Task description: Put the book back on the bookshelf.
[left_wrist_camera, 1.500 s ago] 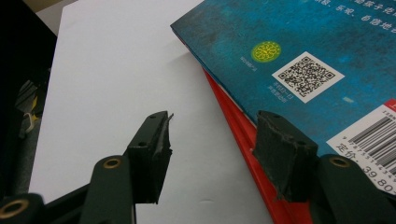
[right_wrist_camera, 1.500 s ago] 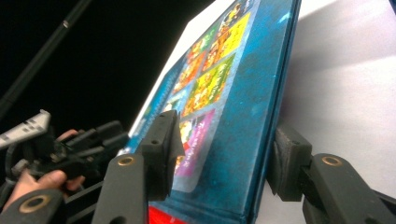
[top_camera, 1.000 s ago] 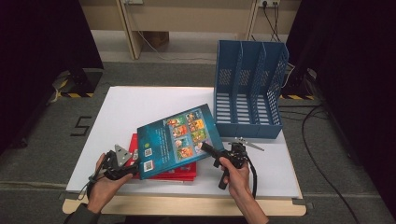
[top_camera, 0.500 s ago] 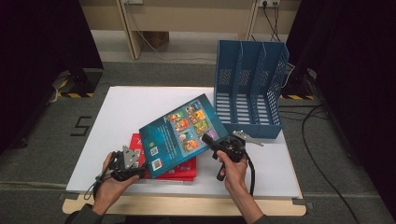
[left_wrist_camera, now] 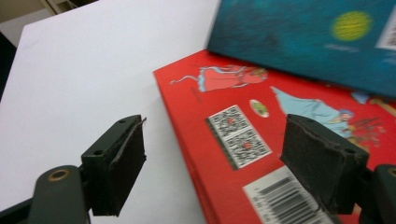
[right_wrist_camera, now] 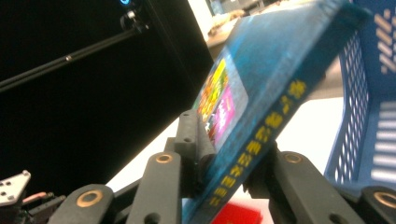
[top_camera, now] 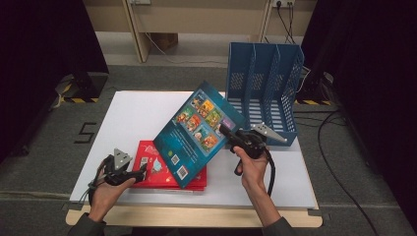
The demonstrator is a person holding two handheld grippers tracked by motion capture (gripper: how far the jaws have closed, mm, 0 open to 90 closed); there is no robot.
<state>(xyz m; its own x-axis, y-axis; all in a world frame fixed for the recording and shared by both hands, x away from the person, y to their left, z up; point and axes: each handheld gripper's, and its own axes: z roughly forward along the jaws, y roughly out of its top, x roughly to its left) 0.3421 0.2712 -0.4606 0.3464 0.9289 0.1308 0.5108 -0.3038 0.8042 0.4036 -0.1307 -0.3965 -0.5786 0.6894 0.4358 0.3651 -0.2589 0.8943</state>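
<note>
Right claw clamped on the spine edge of the teal book; in the right gripper view the two jaws pinch the book from both sides, yellow lettering running up the spine between them; these jaws have just been closing further, with the book between them. Teal book lifted and tilted, its upper corner high toward the blue file rack, its lower corner over the red book; whether that corner touches the red cover cannot be told. Back cover faces up, with small coloured pictures and two code squares.

Left claw apart, nothing between the jaws; in the left gripper view the pads stand wide either side of the red book's near corner, left pad over bare white bench, right pad over the red cover by the barcode. Left hand low at the bench's near left.

Red book flat on the bench, near edge centre. File rack upright at the far right of the bench, its slots open toward the person.
</note>
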